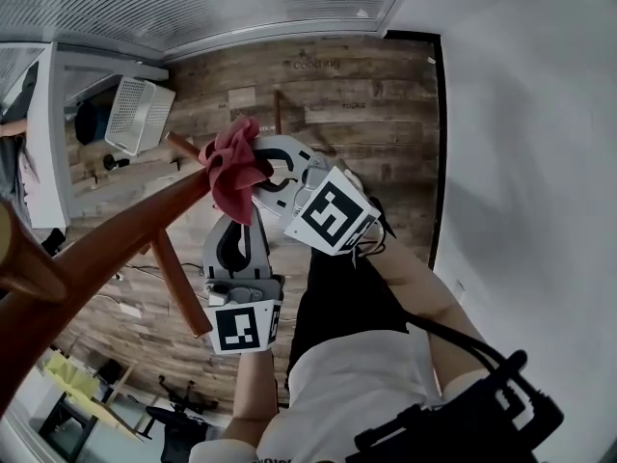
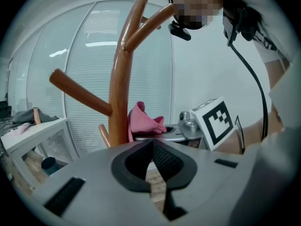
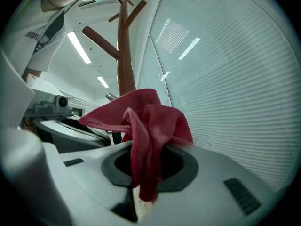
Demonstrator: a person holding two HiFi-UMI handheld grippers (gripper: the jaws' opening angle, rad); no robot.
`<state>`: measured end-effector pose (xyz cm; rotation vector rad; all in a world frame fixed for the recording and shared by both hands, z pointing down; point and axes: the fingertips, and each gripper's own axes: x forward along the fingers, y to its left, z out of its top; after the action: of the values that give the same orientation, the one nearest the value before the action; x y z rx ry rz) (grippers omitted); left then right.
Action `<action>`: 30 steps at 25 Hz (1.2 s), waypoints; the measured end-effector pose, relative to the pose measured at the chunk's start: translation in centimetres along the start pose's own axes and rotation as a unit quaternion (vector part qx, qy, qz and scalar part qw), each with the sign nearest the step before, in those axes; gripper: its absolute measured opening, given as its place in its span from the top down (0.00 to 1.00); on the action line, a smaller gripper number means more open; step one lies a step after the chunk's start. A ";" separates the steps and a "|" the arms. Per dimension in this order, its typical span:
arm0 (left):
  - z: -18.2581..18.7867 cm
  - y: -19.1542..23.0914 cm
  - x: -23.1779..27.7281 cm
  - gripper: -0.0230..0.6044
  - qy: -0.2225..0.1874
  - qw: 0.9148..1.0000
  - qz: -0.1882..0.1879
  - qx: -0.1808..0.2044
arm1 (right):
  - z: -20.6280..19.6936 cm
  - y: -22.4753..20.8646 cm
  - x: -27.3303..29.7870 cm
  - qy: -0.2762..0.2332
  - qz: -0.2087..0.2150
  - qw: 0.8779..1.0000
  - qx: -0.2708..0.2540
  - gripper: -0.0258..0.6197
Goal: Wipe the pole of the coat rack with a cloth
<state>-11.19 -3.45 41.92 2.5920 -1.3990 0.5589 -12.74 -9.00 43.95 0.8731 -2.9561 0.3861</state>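
The brown wooden coat rack pole runs from the lower left of the head view toward the middle. In the left gripper view the pole stands upright with pegs branching off. A red cloth is bunched against the pole's right side. My right gripper is shut on it, and the cloth hangs out between the jaws in the right gripper view. My left gripper sits just below, beside the pole. Its jaws are shut with nothing between them, and the pole lies ahead and to their left.
Pegs stick out of the pole. A white basket rests on white shelving at the left. Wood plank floor lies below, a white wall at the right, and window blinds behind the rack.
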 end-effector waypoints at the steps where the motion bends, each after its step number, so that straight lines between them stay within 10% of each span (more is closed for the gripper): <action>1: -0.3 -0.1 0.2 0.94 0.003 1.000 -0.001 0.000 | -0.4 -0.1 0.0 0.004 0.001 1.000 0.000 0.83; 30: -8.2 -0.4 2.5 0.94 0.091 0.995 -0.020 -0.034 | -8.7 -0.7 1.2 0.081 0.007 0.997 0.019 0.83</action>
<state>-11.74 -2.71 50.43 2.4410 -1.2829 0.7089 -13.73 -8.08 52.62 0.7836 -2.8172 0.4891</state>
